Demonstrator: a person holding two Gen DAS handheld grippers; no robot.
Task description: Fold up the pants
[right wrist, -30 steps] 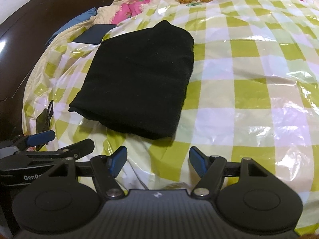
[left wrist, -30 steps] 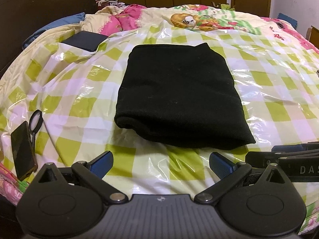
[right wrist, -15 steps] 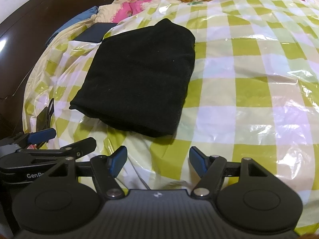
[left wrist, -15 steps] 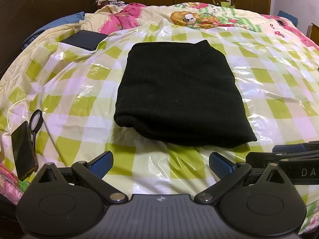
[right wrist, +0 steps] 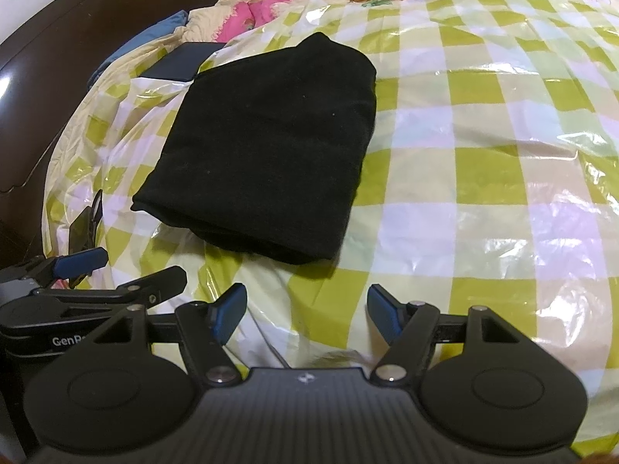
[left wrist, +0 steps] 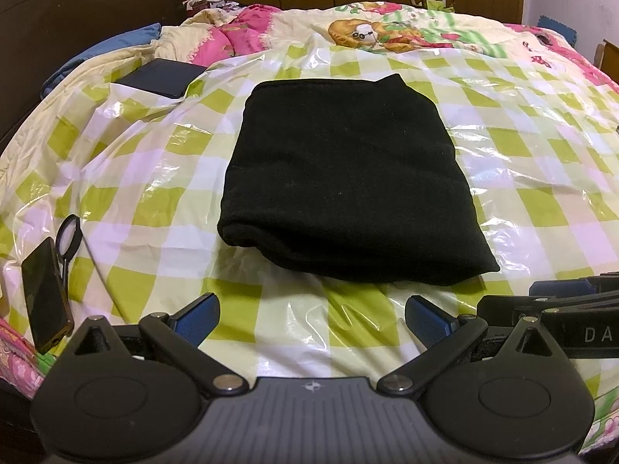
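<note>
While both grippers hang over the near edge of the bed, the scene reads from left to right, each place given relative to the folded pants.

Phone [left wrist: 44, 294]: dark slab lying flat at the bed's edge, well to the left of the pants and nearer the camera.

Magnifier [left wrist: 69, 230]: small round lens with a thin handle, just beside the phone, left of the pants.

Dark tablet [left wrist: 160, 77]: flat on the bedding, beyond and left of the pants' far-left corner, apart from them.

Left gripper [left wrist: 311, 315]: on the near side of the pants, jaws spread wide, nothing between the blue pads [left wrist: 197, 315]; the pads do not touch the cloth.

Pants [left wrist: 344, 189]: black, folded into a thick rectangle, lying flat on the checked plastic sheet [left wrist: 541, 178]; the rounded fold faces the grippers. In the right wrist view the pants [right wrist: 267, 154] sit left of centre.

Right gripper [right wrist: 305, 309]: near and to the right of the pants' near-right corner, jaws standing wide with only the sheet between them, clear of the cloth. Its black body [left wrist: 572, 317] shows at the right edge of the left wrist view.

Cartoon quilt [left wrist: 387, 34]: beyond the pants, past the far edge of the sheet.
</note>
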